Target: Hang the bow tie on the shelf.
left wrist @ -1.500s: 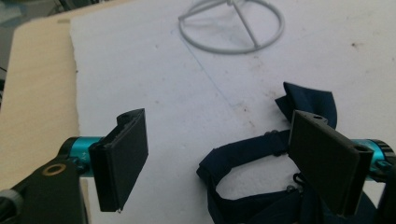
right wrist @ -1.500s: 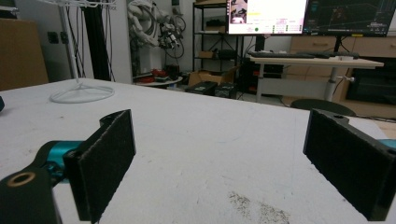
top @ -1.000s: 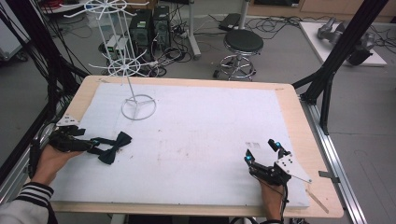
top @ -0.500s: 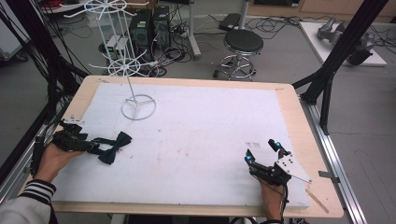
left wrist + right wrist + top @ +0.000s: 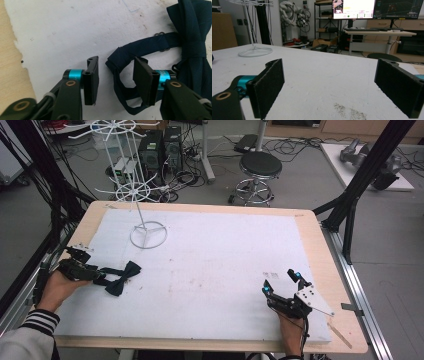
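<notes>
The left gripper [image 5: 115, 80] is down on the white foam mat [image 5: 220, 270] and its jaws have just been closing, now at a middling gap around the strap loop of the dark navy bow tie [image 5: 192, 37]. From the left gripper view, one band of the strap runs between the pads, close against the right-hand pad [image 5: 142, 81], but the left-hand pad stands clear of the fabric, so I'd call this not yet a pinch. The bow itself lies just ahead of the jaws and off to their right, flat on the mat; in the high view it sits right at the tip of that gripper [image 5: 95, 272]. The right gripper [image 5: 332, 85] rests low on the mat well away from the tie, jaws spread wide with nothing between them. The white wire stand [image 5: 145, 225] waits farther out beyond the left gripper, its hooks bare. So by my reading this is early going: the grasp is being made, and the lift and any hanging on that stand are all left to do. As for writing, the monitor [image 5: 353, 8] far behind shows text too small to read, and the tie carries no label I can see.
</notes>
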The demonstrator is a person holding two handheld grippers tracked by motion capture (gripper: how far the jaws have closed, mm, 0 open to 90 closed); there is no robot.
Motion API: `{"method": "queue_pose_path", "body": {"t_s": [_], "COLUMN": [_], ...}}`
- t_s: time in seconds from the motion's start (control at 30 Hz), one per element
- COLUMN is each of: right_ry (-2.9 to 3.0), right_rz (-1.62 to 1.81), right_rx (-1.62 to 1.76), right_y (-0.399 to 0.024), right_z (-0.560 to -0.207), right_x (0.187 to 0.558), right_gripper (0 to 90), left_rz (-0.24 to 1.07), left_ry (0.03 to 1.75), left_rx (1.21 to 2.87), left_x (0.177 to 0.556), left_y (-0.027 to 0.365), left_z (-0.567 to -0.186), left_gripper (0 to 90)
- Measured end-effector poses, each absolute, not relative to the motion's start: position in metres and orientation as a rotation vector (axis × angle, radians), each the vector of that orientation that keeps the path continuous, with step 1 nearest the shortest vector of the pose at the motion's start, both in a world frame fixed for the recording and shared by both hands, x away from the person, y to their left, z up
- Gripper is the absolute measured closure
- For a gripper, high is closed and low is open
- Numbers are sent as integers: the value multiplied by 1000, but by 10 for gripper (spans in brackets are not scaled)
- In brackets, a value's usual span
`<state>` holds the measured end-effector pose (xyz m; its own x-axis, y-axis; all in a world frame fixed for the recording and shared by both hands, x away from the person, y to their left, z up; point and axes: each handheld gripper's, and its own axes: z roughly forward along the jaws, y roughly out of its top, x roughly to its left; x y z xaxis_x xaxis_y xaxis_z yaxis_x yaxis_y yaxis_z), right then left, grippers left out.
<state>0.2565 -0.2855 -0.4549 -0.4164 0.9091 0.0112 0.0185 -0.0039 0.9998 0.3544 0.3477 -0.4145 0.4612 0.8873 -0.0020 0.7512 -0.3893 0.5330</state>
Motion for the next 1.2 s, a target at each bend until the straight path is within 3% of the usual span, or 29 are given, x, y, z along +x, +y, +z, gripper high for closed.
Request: {"method": "queue_pose_path", "body": {"t_s": [0.23, 0.6, 1.2], "right_ry": [1528, 1526, 1524], "right_rz": [1518, 1521, 1520], "right_rx": [995, 1001, 999], "right_y": [-285, -285, -285], "right_z": [-455, -455, -455], "right_x": [256, 256, 256], "right_gripper": [82, 82, 82], "left_rz": [376, 408, 558], "left_ry": [1383, 1348, 1115], "left_rx": [2280, 2296, 2142], "left_x": [357, 354, 341], "left_y": [347, 342, 334], "left_z": [-415, -413, -392], "left_gripper": [630, 825, 865]}}
